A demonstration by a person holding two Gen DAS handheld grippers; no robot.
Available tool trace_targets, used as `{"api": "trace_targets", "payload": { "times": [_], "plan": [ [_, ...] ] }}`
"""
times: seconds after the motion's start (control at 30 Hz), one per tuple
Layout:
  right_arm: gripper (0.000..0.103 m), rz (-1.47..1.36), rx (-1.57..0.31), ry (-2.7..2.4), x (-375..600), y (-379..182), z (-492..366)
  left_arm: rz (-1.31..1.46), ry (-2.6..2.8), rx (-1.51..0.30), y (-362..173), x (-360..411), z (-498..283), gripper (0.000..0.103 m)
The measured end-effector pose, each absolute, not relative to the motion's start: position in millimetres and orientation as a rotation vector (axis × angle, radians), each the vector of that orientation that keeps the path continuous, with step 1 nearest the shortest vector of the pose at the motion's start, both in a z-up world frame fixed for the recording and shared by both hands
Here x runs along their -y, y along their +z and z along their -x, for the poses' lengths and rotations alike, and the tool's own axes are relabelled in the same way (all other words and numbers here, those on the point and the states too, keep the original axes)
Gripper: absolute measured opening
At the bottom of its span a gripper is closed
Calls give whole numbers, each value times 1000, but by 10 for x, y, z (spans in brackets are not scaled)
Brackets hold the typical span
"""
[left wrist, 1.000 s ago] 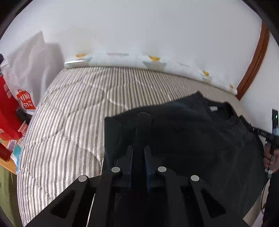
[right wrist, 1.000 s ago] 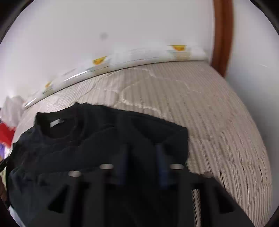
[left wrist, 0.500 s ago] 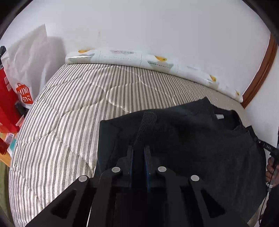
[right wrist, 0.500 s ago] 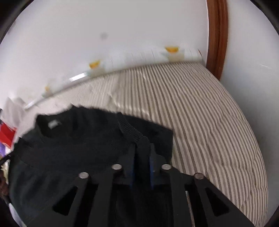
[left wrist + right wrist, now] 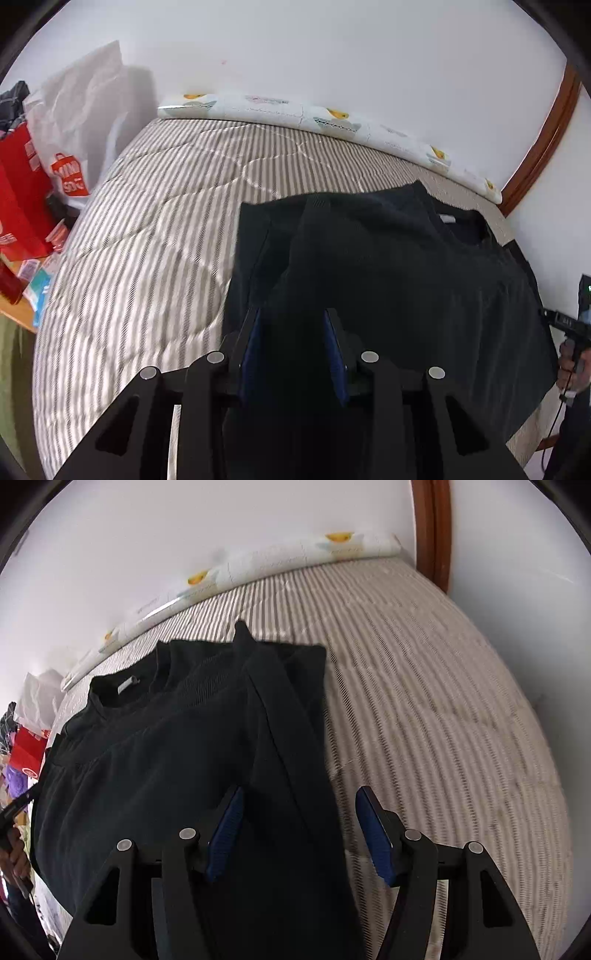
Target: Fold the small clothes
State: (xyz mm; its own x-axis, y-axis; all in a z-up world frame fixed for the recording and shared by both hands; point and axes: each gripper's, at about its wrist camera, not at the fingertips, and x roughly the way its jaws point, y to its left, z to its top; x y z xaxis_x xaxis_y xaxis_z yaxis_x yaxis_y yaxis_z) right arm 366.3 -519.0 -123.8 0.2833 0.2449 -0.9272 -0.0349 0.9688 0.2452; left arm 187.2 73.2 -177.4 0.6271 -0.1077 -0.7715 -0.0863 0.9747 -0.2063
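Left gripper [image 5: 293,332]: my jaws stand spread, pinching nothing; dark cloth lies between and ahead of the blue pads.

Right gripper [image 5: 299,823]: jaws spread wide, a folded-in sleeve band running up between them.

Black knit sweater with ribbed collar [image 5: 166,746]: flat under both jaws, sleeves laid inward, collar at the far end, on the grey-and-white striped quilted mattress [image 5: 147,229].

Step, judged: sleeve folds released. Next calls for regripping the near hem and carrying it toward the collar.
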Motion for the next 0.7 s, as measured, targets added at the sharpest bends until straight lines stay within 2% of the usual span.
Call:
{"api": "trace_targets", "payload": {
  "times": [0.07,0.1,0.13,0.23,0.37,0.47,0.7],
  "plan": [
    [57,-227,-1291,176,5181,-1275,-3709,241,-6,-898,-1751,-746,-1759,31],
    [46,-228,-1296,184,5161,-1280,-3730,248,-6,-899,-1738,-752,-1700,31],
    [29,-234,-1321,219,5116,-1296,-3762,250,-4,-900,-1725,-753,-1641,31],
    [14,-187,-1325,264,5052,-1237,-3819,228,20,-898,-1677,-729,-1518,31],
    [12,-214,-1287,314,5288,-1012,-3788,220,55,-883,-1604,-761,-1362,31],
    [11,-127,-1263,262,5432,-876,-3738,215,81,-880,-1592,-810,-1263,31],
    [15,-68,-1252,82,5926,-898,-3646,219,116,-900,-1730,-897,-1107,31]
  ]
}}
